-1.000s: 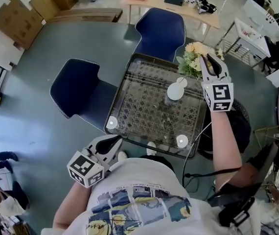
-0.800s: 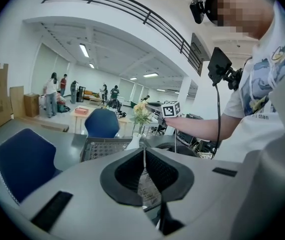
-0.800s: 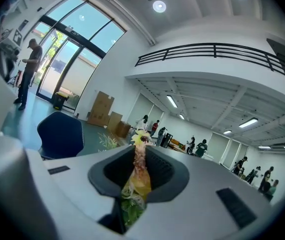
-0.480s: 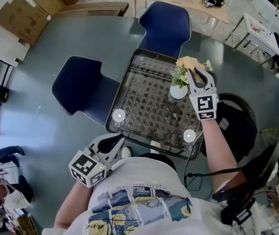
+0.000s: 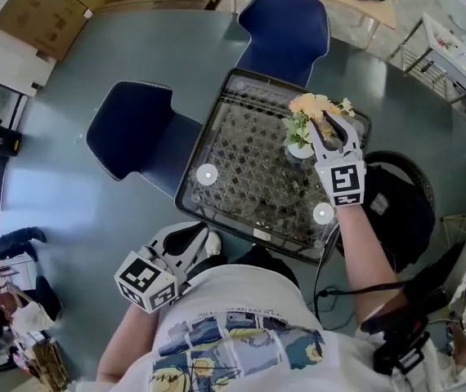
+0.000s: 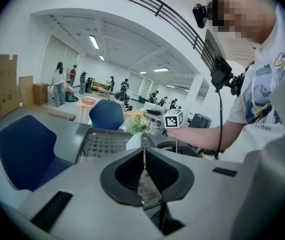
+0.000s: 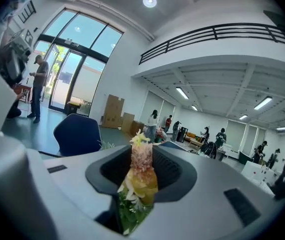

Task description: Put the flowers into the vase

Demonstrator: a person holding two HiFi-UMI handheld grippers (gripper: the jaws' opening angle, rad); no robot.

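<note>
Well, from the left edge of the head view I count two blue chairs. The first chair (image 5: 131,137) stands beside the desk's left side.

Near it, low down and off the near corner of the glass, are my left tongs (image 5: 200,239). In the left gripper view they are clenched flat together with nothing between the pads.

Next comes the one desk (image 5: 241,149), a dark-framed glass top with a lattice pattern. Two round bright reflections lie on it, one (image 5: 207,175) at the near left and one (image 5: 324,213) at the near right.

The second chair (image 5: 286,23) is tucked in at the desk's far side.

Further right there is one vase (image 5: 301,148), small and white, upright on the right half of the glass. One bunch of flowers (image 5: 319,109) rises out of its neck, with peach and cream heads over green leaves. The left gripper view shows the same: the bunch stands directly on top of the white vase.

Last, just right of the vase, are my right tongs (image 5: 331,129), reaching in over the desk's right edge. Their jaws have just been opening. In the right gripper view the flowers stand between the two pads and fill the gap, a pink spike uppermost, a yellow bloom under it and leaves below. I read that grip as released, not squeezing.
</note>
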